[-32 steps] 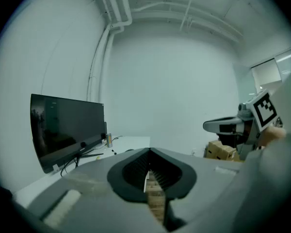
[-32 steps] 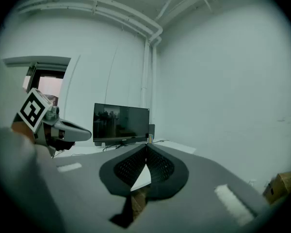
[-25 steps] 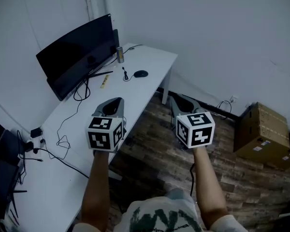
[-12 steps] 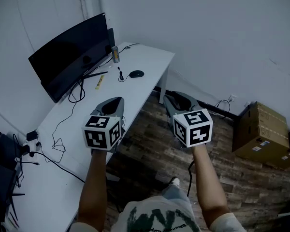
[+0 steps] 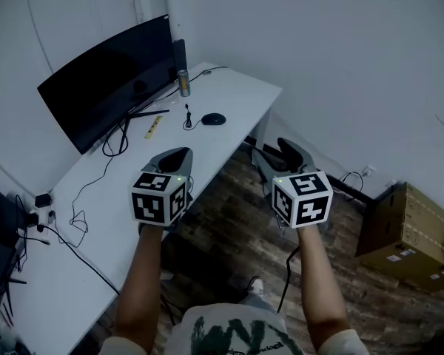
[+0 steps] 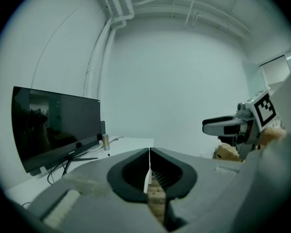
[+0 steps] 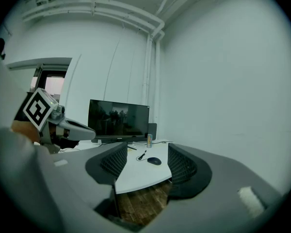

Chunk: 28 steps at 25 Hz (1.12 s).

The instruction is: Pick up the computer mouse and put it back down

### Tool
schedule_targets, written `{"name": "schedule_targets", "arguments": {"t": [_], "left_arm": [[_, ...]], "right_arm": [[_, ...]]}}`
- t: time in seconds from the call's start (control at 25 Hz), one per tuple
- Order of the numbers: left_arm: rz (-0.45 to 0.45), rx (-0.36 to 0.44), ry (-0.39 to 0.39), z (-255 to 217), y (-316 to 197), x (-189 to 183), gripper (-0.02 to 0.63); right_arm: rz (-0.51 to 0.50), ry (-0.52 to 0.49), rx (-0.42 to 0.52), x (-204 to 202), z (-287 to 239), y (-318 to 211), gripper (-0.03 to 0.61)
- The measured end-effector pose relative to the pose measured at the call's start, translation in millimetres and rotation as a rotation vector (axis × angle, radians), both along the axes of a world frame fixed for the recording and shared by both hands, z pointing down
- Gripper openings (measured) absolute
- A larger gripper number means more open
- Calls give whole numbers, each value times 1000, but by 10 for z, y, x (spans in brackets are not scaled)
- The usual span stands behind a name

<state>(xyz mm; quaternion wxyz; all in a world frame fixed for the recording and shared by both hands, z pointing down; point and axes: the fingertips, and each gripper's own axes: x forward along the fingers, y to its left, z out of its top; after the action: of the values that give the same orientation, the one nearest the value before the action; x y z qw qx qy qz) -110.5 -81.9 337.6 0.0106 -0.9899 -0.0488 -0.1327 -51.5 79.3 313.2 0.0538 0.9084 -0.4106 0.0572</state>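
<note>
Black domed computer mouse (image 5: 214,119) sits on the long white desk (image 5: 233,95), toward its far end and near the front edge, untouched. A thin black cable (image 5: 189,115) lies at its 9 o'clock. Slim silver can (image 5: 183,83) at 10 o'clock; wide black monitor (image 5: 107,76) beyond that.

Likely light, with a hard smooth plastic shell; the rounded top could slip. Best held low across the two flanks, minding cable drag.

Right gripper (image 5: 285,152) is well short of the desk at the mouse's 5 o'clock. Its jaws have just been opening and stand well apart with nothing between them; the mouse is framed far ahead. Left gripper (image 5: 176,157), at 7 o'clock, has its jaws pressed together, empty.
</note>
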Motion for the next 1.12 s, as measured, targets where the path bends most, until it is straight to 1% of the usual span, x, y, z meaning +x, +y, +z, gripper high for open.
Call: {"name": "schedule_targets", "arguments": {"t": [0.24,0.4,0.72,1.0,1.12], "left_arm": [[-85,10,-14,17,82,424,6],[-132,-6,-21,43,158,644,6],[-202,5,-48,86,344,999,6],[-265,0,-43,68,367,1161,6],[-281,17,-42,59,366,1208,6]], "right_arm": [[-94,-8,-18,512,19,33,311],[-160,-22,-47,750,78,51,336],[-255,-50,-58,1132,168,145,353],[-306,-55,-55,1336,196,154,353],[-320,-53,-54,1397,194,141,353]]}}
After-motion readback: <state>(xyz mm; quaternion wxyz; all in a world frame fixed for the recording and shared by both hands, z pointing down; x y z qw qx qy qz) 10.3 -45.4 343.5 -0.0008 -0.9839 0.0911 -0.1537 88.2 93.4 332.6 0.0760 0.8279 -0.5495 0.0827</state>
